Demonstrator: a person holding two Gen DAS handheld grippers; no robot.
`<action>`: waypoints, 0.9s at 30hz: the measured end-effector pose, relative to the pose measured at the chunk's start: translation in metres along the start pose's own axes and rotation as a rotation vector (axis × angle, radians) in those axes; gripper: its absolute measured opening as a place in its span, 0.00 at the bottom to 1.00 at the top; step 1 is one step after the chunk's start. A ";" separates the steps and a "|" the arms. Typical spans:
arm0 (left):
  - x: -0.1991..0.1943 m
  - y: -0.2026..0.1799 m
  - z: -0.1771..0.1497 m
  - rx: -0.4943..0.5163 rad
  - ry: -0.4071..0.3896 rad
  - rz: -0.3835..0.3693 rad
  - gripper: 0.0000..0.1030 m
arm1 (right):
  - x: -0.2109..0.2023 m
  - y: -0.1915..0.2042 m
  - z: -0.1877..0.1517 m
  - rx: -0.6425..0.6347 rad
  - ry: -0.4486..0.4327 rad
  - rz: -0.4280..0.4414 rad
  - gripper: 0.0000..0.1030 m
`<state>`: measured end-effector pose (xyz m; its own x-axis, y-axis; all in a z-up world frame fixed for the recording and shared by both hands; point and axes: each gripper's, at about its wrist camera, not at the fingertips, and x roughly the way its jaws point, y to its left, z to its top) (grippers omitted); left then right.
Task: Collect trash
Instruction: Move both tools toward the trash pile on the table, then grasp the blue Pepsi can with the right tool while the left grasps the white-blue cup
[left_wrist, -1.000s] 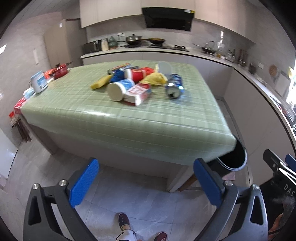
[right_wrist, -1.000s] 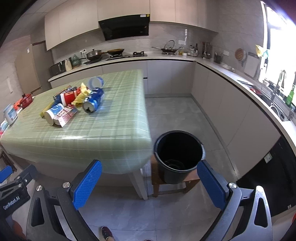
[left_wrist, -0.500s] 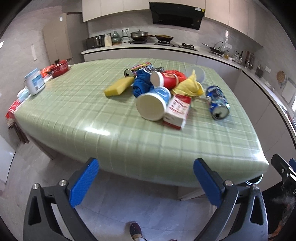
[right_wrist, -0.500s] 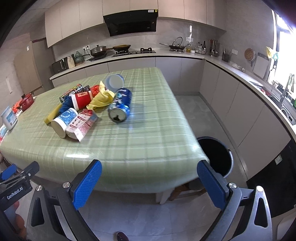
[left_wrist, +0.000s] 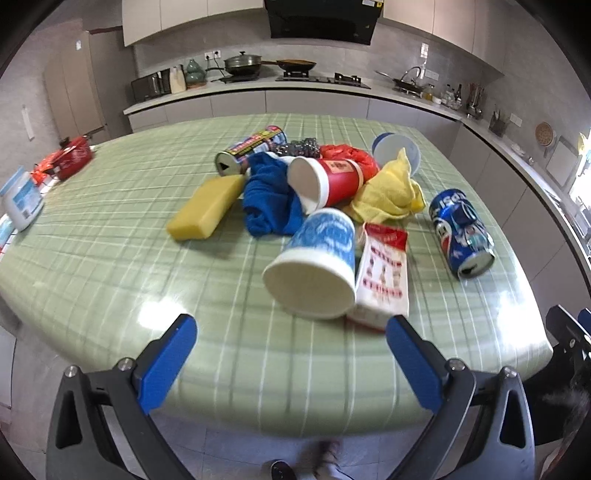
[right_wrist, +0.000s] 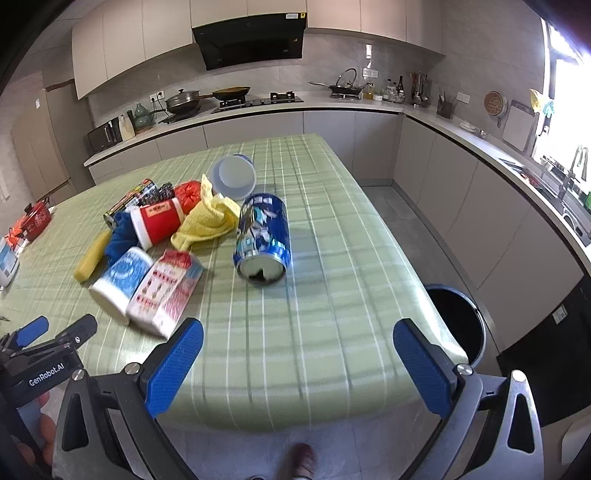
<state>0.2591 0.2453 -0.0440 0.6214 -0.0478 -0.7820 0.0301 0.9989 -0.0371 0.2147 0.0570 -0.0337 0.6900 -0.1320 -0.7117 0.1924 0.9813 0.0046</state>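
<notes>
A pile of trash lies on the green checked table: a blue-and-white paper cup on its side, a red-and-white carton, a blue Pepsi can, a red cup, a yellow cloth, a blue cloth, a yellow sponge, a printed can. My left gripper is open and empty, just short of the paper cup. My right gripper is open and empty, in front of the Pepsi can. A black trash bin stands on the floor right of the table.
A white tub and a red pot sit at the table's left edge. A clear plastic cup lies behind the pile. Kitchen counters run along the back and right. The left gripper shows in the right wrist view.
Both grippers have moved forward and up to the table. The trash pile is now much closer, and the bin has slid to the right edge of the right wrist view.
</notes>
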 end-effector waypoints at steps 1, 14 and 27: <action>0.006 -0.001 0.004 -0.002 0.007 -0.004 1.00 | 0.009 0.001 0.006 -0.005 0.002 0.008 1.00; 0.062 -0.005 0.029 -0.012 0.073 -0.004 0.94 | 0.107 0.019 0.071 -0.032 0.048 0.060 1.00; 0.066 0.005 0.031 -0.041 0.061 -0.039 0.77 | 0.163 0.019 0.071 0.029 0.157 0.139 0.95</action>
<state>0.3250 0.2473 -0.0767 0.5711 -0.0877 -0.8162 0.0204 0.9955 -0.0927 0.3804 0.0439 -0.1001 0.5942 0.0300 -0.8038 0.1246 0.9838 0.1288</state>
